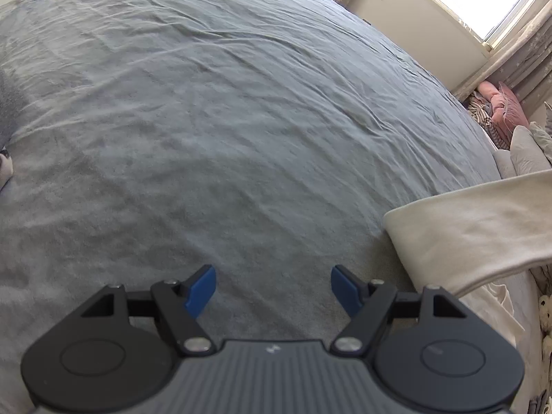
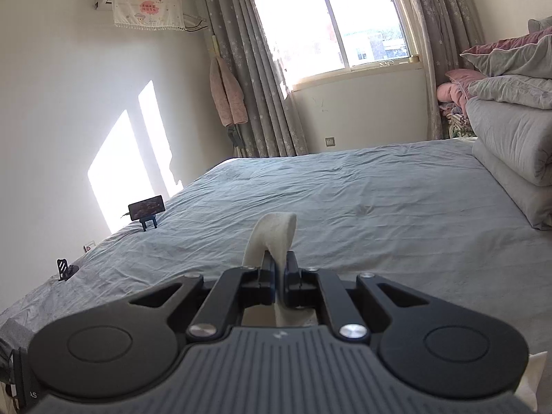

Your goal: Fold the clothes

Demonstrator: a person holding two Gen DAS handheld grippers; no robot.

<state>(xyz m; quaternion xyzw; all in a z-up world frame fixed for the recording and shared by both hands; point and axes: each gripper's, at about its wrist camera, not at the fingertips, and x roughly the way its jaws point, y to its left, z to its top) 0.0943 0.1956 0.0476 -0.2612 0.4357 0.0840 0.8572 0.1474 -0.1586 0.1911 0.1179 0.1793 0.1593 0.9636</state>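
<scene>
A cream-white garment (image 1: 476,227) hangs lifted at the right of the left wrist view, over the grey bedsheet (image 1: 224,120). My left gripper (image 1: 272,288) is open and empty, its blue pads wide apart above the sheet, left of the garment. In the right wrist view my right gripper (image 2: 279,272) is shut on a fold of the same cream garment (image 2: 276,233), which curls up above the jaws and hangs down below them, held above the bed (image 2: 345,207).
Stacked grey quilts and pillows (image 2: 514,127) lie at the bed's right. A phone on a stand (image 2: 146,208) and a small black stand (image 2: 63,269) sit near the bed's left edge. A window and curtains are beyond.
</scene>
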